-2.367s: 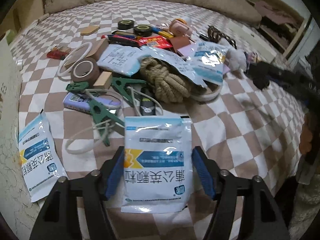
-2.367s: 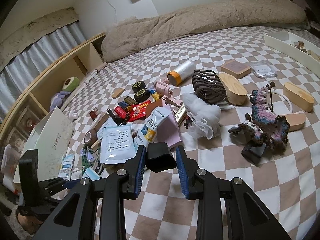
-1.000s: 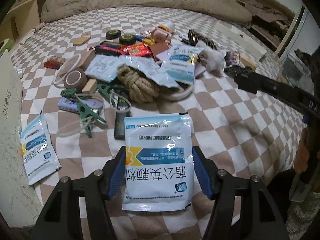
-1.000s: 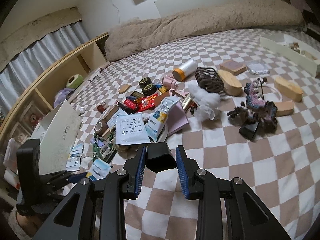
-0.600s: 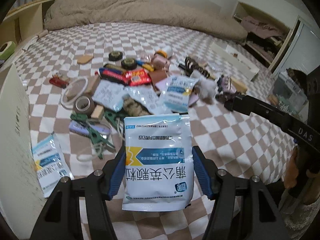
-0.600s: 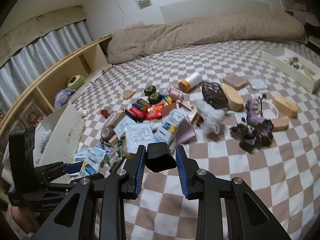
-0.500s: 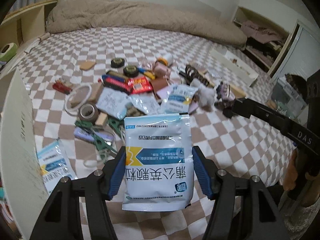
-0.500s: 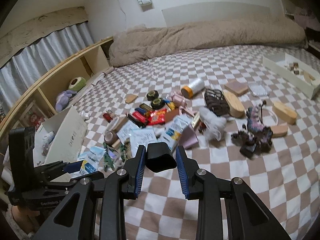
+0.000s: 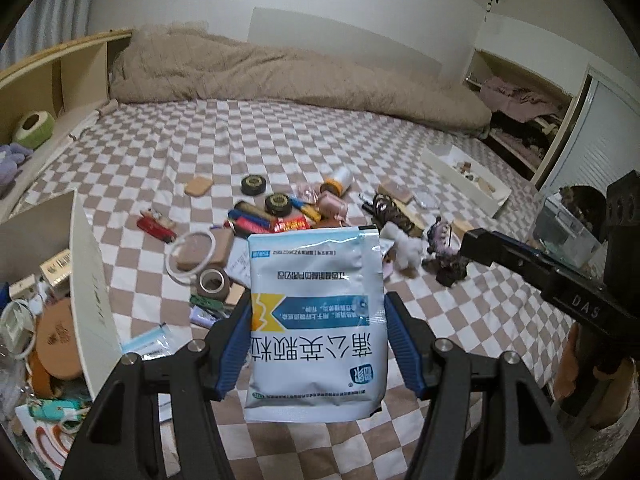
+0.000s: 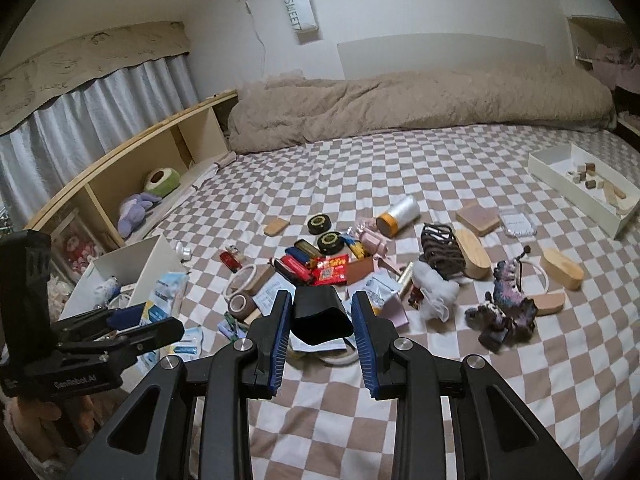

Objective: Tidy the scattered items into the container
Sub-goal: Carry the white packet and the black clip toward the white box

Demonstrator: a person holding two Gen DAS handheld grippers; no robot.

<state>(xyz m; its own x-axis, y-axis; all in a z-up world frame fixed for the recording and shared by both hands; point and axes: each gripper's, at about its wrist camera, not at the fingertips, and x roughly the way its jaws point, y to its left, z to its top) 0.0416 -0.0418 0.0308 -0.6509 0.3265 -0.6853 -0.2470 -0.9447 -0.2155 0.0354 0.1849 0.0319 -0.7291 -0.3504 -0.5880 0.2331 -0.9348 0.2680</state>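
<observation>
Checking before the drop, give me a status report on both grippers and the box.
Left hand-held gripper clamps a blue-white sachet. Right hand-held gripper clamps a black object. White box at left, open, partly filled. Nothing blocking it.

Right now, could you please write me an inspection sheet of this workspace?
Surface: checkered bedspread, items scattered mid-bed.
Job's things: white box at the left, partly filled; blue-white sachet and black cap held.
Clutter: tape rolls, rope bundle, wooden blocks.
Grippers: left hand-held gripper shut on sachet; right hand-held gripper shut on cap.
Cables: nothing seen.
Surroundings: beige duvet, wooden shelf, white tray.
</observation>
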